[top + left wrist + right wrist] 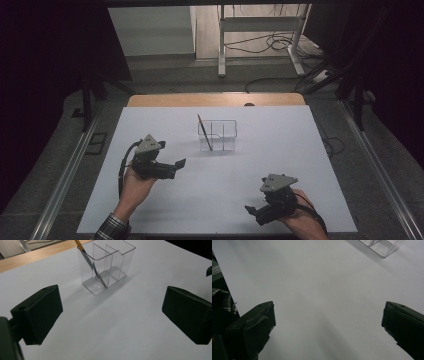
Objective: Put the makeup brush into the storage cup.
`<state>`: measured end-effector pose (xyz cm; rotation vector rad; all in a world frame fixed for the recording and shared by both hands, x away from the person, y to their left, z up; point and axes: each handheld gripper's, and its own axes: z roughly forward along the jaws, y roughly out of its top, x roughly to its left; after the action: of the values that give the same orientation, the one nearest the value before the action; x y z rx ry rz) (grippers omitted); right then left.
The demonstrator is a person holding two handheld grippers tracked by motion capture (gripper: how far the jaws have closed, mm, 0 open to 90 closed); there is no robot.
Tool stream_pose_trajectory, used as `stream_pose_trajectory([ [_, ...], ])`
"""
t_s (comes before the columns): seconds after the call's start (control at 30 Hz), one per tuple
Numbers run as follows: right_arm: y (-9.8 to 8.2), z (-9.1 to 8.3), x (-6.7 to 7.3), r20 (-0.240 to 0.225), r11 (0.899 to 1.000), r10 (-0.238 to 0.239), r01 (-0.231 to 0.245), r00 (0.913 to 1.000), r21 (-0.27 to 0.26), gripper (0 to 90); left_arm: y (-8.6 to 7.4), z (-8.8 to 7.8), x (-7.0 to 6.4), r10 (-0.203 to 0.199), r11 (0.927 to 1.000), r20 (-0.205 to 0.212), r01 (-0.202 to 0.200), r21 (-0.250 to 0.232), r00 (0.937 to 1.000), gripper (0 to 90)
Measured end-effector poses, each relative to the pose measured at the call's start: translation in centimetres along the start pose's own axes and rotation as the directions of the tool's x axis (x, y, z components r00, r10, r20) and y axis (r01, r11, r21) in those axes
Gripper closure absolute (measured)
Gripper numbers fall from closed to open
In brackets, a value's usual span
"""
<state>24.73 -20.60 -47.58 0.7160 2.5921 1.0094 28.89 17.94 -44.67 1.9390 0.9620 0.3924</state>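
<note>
A clear plastic organizer (pixel 218 135) with several compartments stands near the middle of the white table (pixel 280 165). A pencil (pixel 205 133) leans in its left compartment, tip down. My left gripper (pixel 175 169) hovers left of and nearer than the organizer, open, with nothing between its jaws. In the left gripper view the organizer (pixel 107 267) and pencil (pixel 86 257) lie ahead of the wide-apart pads (pixel 40 312). My right gripper (pixel 256 213) is open over the table's front right, empty. The right gripper view shows the gripper (pixel 328 325) above bare table and a corner of the organizer (pixel 382 246).
A wooden strip (pixel 215 99) runs along the table's far edge. Behind it stand a white desk frame (pixel 260 30) and floor cables (pixel 280 42). Metal rails (pixel 70 170) flank both sides. A plaid sleeve (pixel 112 227) enters at the bottom left.
</note>
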Motion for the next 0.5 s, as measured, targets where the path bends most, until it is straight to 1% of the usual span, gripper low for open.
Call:
stream_pose_trajectory([
  [0.33, 0.0, -0.1, 0.0, 0.000, 1.000, 0.003, -0.003, 1.0000, -0.007, 0.0, -1.1, -0.6, -0.4, -0.013, 0.9999, -0.005, 0.013, 0.003, 0.9999, 3.6],
  [0.5, 0.0, -0.2, 0.0, 0.001, 1.000, 0.005, -0.005, 1.0000, -0.008, 0.0, -1.6, -0.9, -0.6, -0.012, 0.9999, -0.008, 0.012, 0.009, 0.9999, 3.2],
])
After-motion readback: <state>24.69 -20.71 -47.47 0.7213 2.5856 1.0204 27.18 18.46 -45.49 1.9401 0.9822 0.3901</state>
